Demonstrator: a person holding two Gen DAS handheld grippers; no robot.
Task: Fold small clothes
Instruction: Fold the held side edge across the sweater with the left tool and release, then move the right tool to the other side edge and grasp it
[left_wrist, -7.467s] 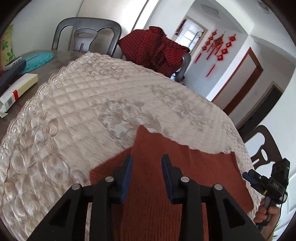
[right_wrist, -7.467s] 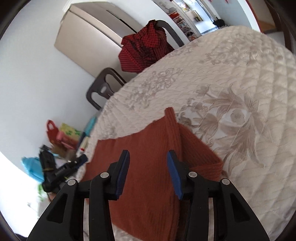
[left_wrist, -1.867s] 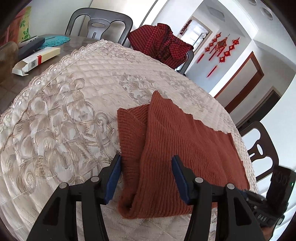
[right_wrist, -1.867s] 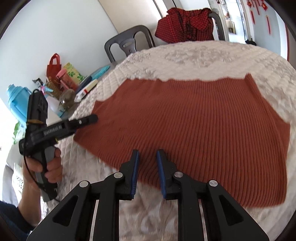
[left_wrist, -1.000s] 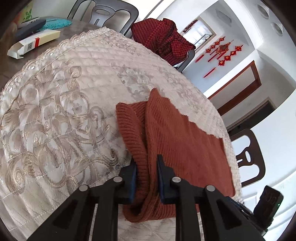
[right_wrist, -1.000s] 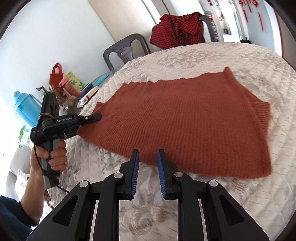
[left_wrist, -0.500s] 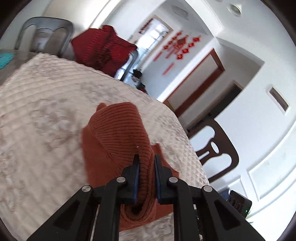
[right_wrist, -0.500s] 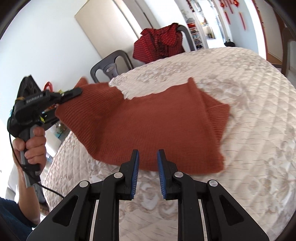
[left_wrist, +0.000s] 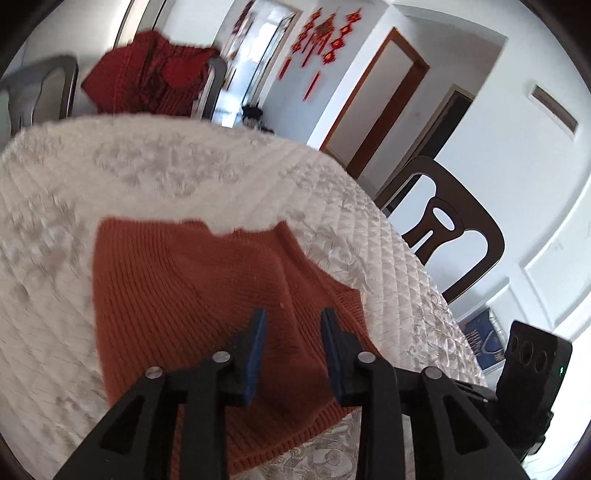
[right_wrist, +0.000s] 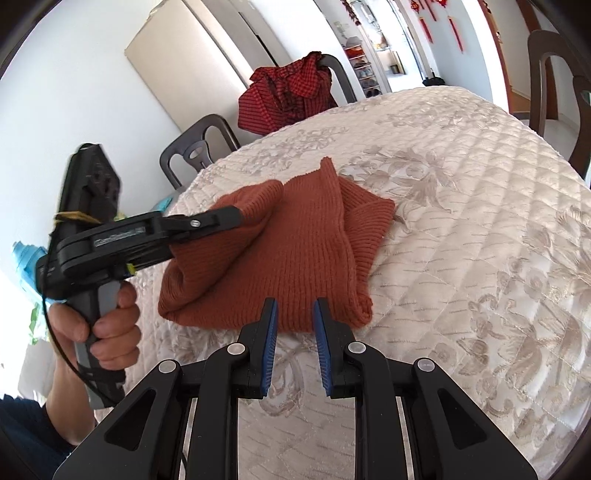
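A rust-orange knit garment (left_wrist: 192, 288) lies folded over on the quilted cream tablecloth (left_wrist: 184, 166); it also shows in the right wrist view (right_wrist: 295, 251). My left gripper (left_wrist: 291, 321) is open just above the garment's near part, nothing between its blue pads. In the right wrist view the left gripper (right_wrist: 236, 216) reaches in from the left at the folded-over flap. My right gripper (right_wrist: 293, 314) is open and empty at the garment's near edge.
A red checked garment (right_wrist: 288, 96) hangs on a chair at the far side. A dark wooden chair (left_wrist: 447, 229) stands at the table's right. A grey chair (right_wrist: 195, 151) and a blue bottle (right_wrist: 24, 262) are on the left.
My left gripper carried the garment's left side over to the right, then opened and let it go. The right gripper's jaws opened a little wider. The garment now lies folded in half.
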